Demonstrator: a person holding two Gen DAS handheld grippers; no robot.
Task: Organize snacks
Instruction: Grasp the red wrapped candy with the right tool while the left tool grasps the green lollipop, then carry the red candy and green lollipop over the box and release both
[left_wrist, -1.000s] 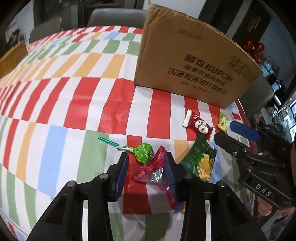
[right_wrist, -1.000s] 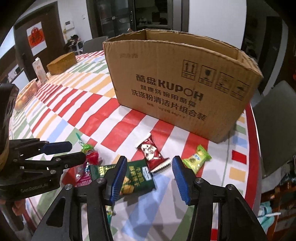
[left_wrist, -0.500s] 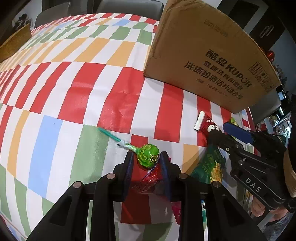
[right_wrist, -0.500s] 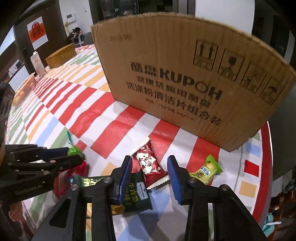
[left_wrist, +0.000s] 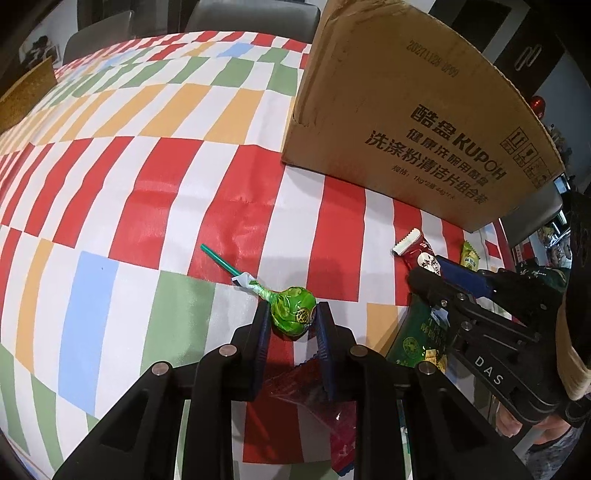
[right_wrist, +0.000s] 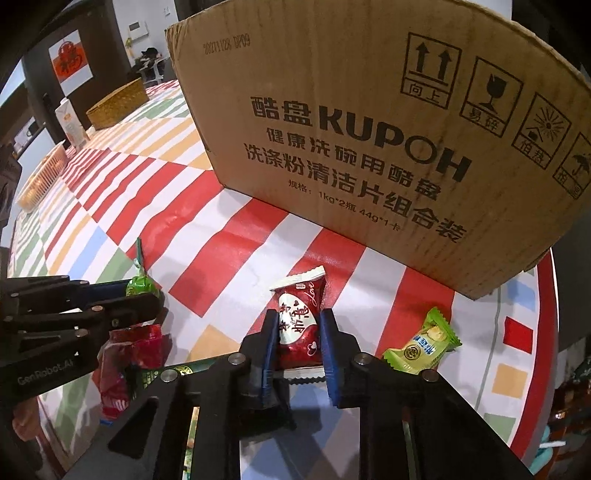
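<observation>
My left gripper (left_wrist: 292, 314) is shut on the green lollipop (left_wrist: 293, 312), its green stick pointing up-left over the tablecloth. My right gripper (right_wrist: 297, 326) is shut on the red heart-print snack packet (right_wrist: 299, 321), which lies on the table. The open cardboard box (right_wrist: 369, 129) stands just behind; it also shows in the left wrist view (left_wrist: 406, 122). A red candy bag (left_wrist: 317, 398) lies under my left gripper. A green biscuit pack (left_wrist: 417, 336) lies between the grippers. A small green candy (right_wrist: 423, 345) lies right of my right gripper.
The striped tablecloth (left_wrist: 147, 184) covers the table. A woven basket (right_wrist: 118, 103), a carton (right_wrist: 70, 123) and a plastic basket (right_wrist: 40, 177) stand far left. The table's red edge (right_wrist: 546, 332) runs close on the right. Chairs stand behind the table.
Both grippers moved forward and down and closed: the left onto the lollipop, the right onto the red heart packet. The red bag now lies beneath the left fingers.
</observation>
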